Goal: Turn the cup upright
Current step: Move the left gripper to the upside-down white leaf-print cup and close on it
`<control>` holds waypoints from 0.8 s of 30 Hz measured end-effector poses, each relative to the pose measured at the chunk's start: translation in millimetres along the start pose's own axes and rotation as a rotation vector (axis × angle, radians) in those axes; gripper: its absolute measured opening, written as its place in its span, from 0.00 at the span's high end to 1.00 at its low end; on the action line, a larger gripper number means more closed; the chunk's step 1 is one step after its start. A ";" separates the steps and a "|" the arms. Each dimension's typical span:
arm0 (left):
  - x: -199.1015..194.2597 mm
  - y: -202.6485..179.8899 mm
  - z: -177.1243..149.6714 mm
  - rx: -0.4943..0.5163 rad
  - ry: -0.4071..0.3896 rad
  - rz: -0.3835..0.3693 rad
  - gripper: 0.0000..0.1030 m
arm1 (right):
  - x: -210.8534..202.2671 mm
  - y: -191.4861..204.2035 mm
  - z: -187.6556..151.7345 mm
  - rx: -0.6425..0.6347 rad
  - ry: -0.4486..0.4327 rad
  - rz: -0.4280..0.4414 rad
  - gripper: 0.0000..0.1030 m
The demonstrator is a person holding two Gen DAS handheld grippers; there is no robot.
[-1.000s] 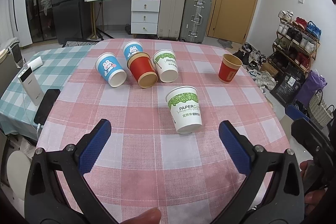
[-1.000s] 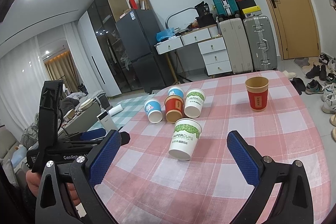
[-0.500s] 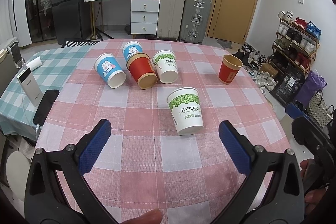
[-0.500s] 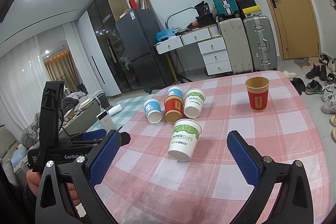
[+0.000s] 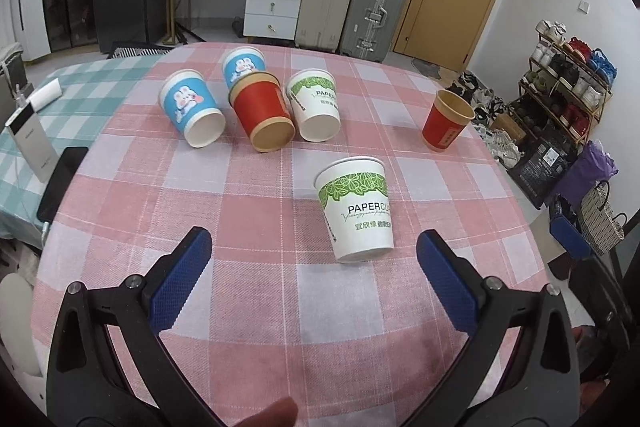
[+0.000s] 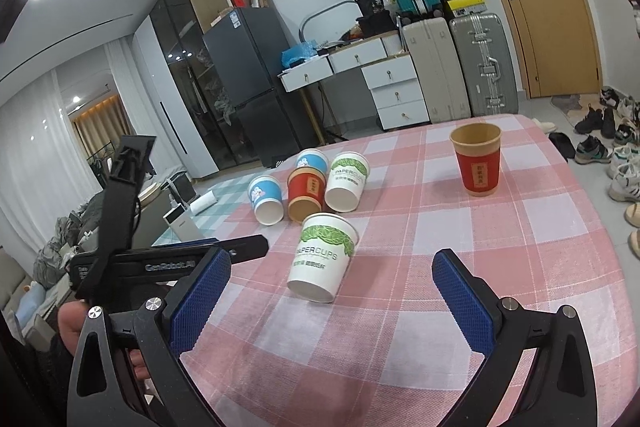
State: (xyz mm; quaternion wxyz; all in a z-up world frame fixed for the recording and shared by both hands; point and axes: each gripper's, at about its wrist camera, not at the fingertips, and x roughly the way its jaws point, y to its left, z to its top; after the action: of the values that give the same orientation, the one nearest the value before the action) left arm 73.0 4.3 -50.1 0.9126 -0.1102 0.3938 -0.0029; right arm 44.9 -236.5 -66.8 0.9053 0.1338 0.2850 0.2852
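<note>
Fingers (image 5: 182, 277) of left gripper (image 5: 314, 277) spread wide apart, holding nothing, hovering over pink checked bench (image 5: 248, 211). Fingers (image 6: 200, 301) of right gripper (image 6: 332, 301) likewise wide apart and empty. White paper cup with green leaf band (image 5: 357, 209), (image 6: 323, 256) lying tilted on bench just ahead of both grippers, between their finger lines but touching neither, closed bottom toward cameras. Farther back, cluster of four tipped cups: blue rabbit cup (image 5: 192, 115), second blue cup (image 5: 243, 65) behind, red cup (image 5: 262, 115), green-and-white cup (image 5: 316, 105). Upright red cup (image 5: 446, 121), (image 6: 478, 159) well apart on right. Left gripper body (image 6: 132, 227) visible in right wrist view.
</note>
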 end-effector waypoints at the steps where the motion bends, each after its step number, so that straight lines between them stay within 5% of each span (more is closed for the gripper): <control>1: 6.9 -0.8 2.6 0.003 0.006 -0.005 0.01 | 1.9 -3.8 0.3 0.008 0.001 0.003 0.00; 11: 100.5 -20.1 23.5 0.031 0.120 -0.019 0.03 | 19.0 -27.2 1.8 0.042 0.008 0.013 0.00; 13: 116.6 -24.2 27.2 0.046 0.131 -0.038 0.14 | 20.4 -30.5 1.8 0.051 0.015 0.014 0.00; 15: 132.7 -27.2 28.4 0.055 0.166 -0.057 0.41 | 18.5 -31.1 0.7 0.056 0.012 0.017 0.00; 24: 136.9 -32.5 26.2 0.039 0.201 -0.146 0.44 | -0.7 -17.0 -0.1 0.039 -0.015 0.015 0.00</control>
State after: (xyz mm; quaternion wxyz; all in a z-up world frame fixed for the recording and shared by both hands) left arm 189.0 -34.9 -124.4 0.8678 -0.1199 0.4741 -0.0883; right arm 51.9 -250.5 -73.5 0.9025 0.1557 0.2828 0.2852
